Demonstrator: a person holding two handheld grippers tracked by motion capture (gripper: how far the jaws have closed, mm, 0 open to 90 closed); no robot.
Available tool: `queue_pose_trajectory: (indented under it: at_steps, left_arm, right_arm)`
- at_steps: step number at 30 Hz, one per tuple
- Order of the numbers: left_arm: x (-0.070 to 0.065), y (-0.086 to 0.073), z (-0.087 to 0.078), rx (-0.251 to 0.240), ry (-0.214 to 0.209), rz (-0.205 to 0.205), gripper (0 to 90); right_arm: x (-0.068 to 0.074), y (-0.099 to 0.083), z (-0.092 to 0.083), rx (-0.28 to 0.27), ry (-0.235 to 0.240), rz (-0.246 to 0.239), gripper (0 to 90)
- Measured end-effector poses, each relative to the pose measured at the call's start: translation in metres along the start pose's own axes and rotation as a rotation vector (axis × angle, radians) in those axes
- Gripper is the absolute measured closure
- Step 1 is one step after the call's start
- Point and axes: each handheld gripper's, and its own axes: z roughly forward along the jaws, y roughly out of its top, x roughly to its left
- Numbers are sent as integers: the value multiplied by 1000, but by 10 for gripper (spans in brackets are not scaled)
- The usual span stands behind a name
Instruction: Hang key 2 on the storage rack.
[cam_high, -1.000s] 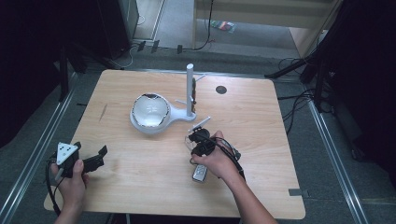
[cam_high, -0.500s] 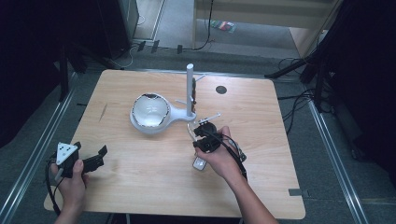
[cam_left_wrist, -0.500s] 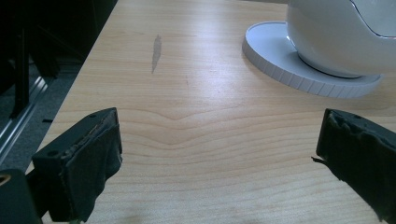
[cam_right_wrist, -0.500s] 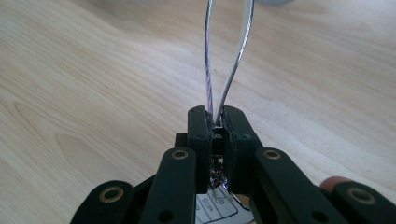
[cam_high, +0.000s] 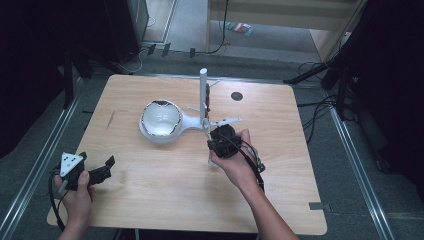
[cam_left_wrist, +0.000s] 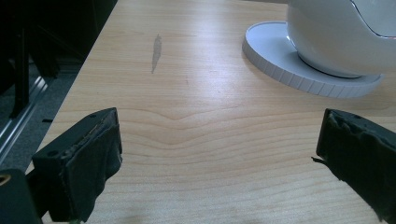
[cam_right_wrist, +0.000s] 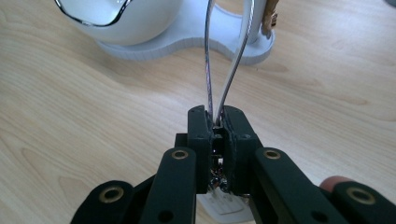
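- While the right gripper (cam_right_wrist: 216, 122) pinches a thin silver wire bangle (cam_right_wrist: 223, 60) at six o'clock of the white jewellery stand (cam_high: 202, 97), hanging it is left.
- The left gripper (cam_left_wrist: 219, 154) idles, jaws apart.

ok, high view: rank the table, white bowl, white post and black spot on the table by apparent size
1. table
2. white bowl
3. white post, foreshortened from above
4. black spot
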Motion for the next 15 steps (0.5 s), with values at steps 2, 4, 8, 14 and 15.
queue_pose_trajectory:
  at_steps: [2, 4, 8, 14, 15]
  left_arm:
    - [0, 0, 0, 1, 0, 0, 5]
    - [0, 0, 0, 2, -1, 1, 6]
    - [0, 0, 0, -1, 1, 1, 6]
    - [0, 0, 0, 1, 0, 0, 6]
    - [0, 0, 0, 0, 0, 0, 6]
  right_arm:
    - [1, 1, -2, -13, -3, 3, 835]
    - [1, 3, -4, -32, -9, 4, 836]
    - [2, 5, -7, -71, -18, 3, 835]
    - [2, 7, -10, -108, -32, 10, 835]
    - [2, 7, -10, -111, -35, 13, 835]
